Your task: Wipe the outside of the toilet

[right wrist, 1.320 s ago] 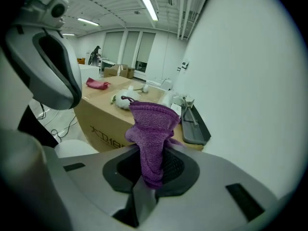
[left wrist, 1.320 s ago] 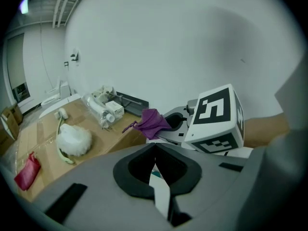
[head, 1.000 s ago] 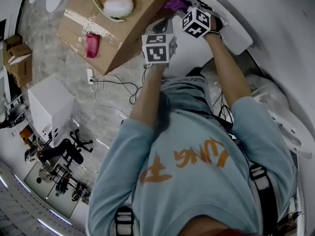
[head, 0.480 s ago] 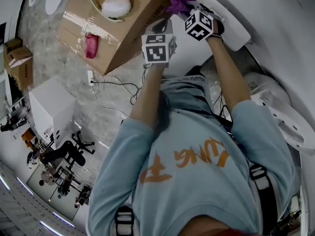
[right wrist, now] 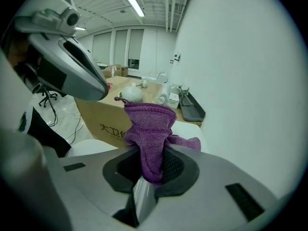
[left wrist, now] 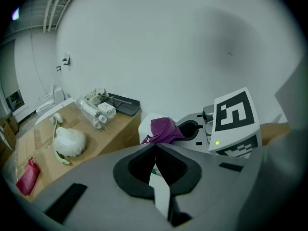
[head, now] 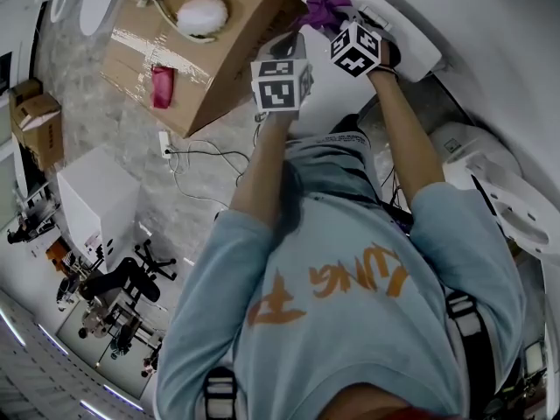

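- Right gripper view: my right tongs (right wrist: 151,154) are clamped on a purple cloth (right wrist: 148,126), which bunches up out of them.
- Head view: the cloth sits at the near end of the toilet's (head: 422,52) white top, beside a cardboard box (head: 214,64). I cannot tell whether the cloth touches the toilet.
- Left gripper view: my left tongs (left wrist: 155,149) are together, with nothing between them, and point toward the cloth.
- Both tongs are held just beside each other, arms stretched forward.
- On the box lie a white fluffy brush (head: 203,13) and a red pouch (head: 162,86), well apart from the cloth.
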`<state>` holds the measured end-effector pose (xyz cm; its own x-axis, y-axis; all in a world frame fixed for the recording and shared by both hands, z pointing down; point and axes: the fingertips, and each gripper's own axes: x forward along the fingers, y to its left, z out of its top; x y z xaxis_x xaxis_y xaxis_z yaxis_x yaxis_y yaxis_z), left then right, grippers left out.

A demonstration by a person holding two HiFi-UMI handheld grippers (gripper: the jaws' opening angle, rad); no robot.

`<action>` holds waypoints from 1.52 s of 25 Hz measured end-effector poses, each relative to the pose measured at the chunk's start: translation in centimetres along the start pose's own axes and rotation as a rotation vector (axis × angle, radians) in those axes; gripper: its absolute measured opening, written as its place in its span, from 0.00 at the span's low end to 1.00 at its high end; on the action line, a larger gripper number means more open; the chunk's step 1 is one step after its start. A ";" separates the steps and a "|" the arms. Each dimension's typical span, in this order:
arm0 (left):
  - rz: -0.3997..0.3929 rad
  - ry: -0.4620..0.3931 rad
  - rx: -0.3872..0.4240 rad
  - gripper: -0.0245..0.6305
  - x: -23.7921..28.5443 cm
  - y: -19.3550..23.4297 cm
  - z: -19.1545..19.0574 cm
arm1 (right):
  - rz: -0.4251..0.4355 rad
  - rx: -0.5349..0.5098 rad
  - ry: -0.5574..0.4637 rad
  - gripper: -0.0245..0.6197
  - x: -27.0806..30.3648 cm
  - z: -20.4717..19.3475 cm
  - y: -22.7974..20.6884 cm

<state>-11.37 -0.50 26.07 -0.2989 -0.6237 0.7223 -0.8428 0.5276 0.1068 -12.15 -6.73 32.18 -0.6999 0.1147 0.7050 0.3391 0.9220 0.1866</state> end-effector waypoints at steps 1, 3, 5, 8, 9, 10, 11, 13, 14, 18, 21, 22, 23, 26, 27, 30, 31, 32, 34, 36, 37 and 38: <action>-0.003 0.000 0.004 0.08 0.0 -0.1 0.0 | -0.004 0.004 0.001 0.15 -0.2 -0.2 0.0; -0.008 0.001 0.012 0.08 -0.2 -0.5 0.0 | -0.009 0.014 0.002 0.15 -0.9 -0.6 0.2; -0.015 0.000 0.019 0.08 -0.3 -1.0 0.1 | -0.009 0.022 0.004 0.15 -1.6 -1.1 0.4; -0.028 -0.001 0.030 0.08 -0.2 -1.8 0.1 | -0.008 0.034 0.008 0.15 -2.1 -1.8 0.6; -0.032 0.000 0.034 0.08 -0.1 -2.1 0.1 | -0.010 0.041 0.008 0.15 -2.3 -2.0 0.6; -0.036 0.002 0.038 0.08 -0.1 -2.3 -0.1 | -0.012 0.048 0.008 0.15 -2.4 -2.2 0.6; -0.040 0.004 0.041 0.08 -0.1 -2.5 -0.2 | -0.015 0.055 0.006 0.15 -2.5 -2.4 0.7; -0.044 0.007 0.046 0.08 -0.2 -2.8 -0.5 | -0.020 0.068 0.003 0.15 -3.0 -2.7 0.8; -0.047 0.009 0.049 0.08 -0.2 -3.0 -0.5 | -0.023 0.074 0.002 0.15 -3.3 -2.9 0.8; -0.062 0.014 0.069 0.08 -0.3 -4.1 -0.8 | -0.039 0.110 0.000 0.15 -4.5 -3.9 0.9; -0.078 0.015 0.082 0.08 -0.3 -5.0 -0.9 | -0.052 0.144 -0.004 0.15 -5.4 -4.7 1.1; -0.085 0.015 0.087 0.08 -0.2 -5.4 -0.9 | -0.056 0.154 -0.006 0.15 -5.7 -4.9 1.1; -0.094 0.017 0.093 0.08 -0.1 -5.8 -1.0 | -0.061 0.165 -0.007 0.15 -6.0 -5.1 1.0; -0.121 0.024 0.108 0.08 0.1 -7.3 -1.3 | -0.074 0.197 -0.010 0.15 -6.9 -5.9 1.1; -0.130 0.026 0.113 0.08 0.2 -7.7 -1.4 | -0.079 0.207 -0.010 0.15 -7.2 -6.2 1.2; -0.152 0.029 0.132 0.08 0.4 -8.9 -1.6 | -0.097 0.232 -0.010 0.15 -8.1 -7.1 1.2; -0.158 0.032 0.138 0.08 0.5 -9.3 -1.7 | -0.105 0.242 -0.010 0.15 -8.3 -7.4 1.2; -0.162 0.034 0.141 0.08 0.5 -9.5 -1.9 | -0.112 0.252 -0.009 0.15 -8.6 -7.7 1.2; -0.169 0.041 0.145 0.08 0.5 -9.8 -2.3 | -0.126 0.274 -0.008 0.15 -9.2 -8.3 1.2; -0.177 0.048 0.144 0.08 0.5 -10.0 -2.7 | -0.145 0.298 -0.008 0.15 -9.8 -8.8 1.1; -0.181 0.051 0.144 0.08 0.5 -10.1 -2.9 | -0.154 0.312 -0.008 0.15 -10.1 -9.2 1.0; -0.184 0.054 0.146 0.08 0.6 -10.2 -3.1 | -0.163 0.327 -0.008 0.15 -10.5 -9.5 0.9</action>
<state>-1.52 -4.48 27.50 -0.1135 -0.6676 0.7358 -0.9377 0.3168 0.1428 1.46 -10.62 31.45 -0.7337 -0.0416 0.6782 0.0051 0.9978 0.0668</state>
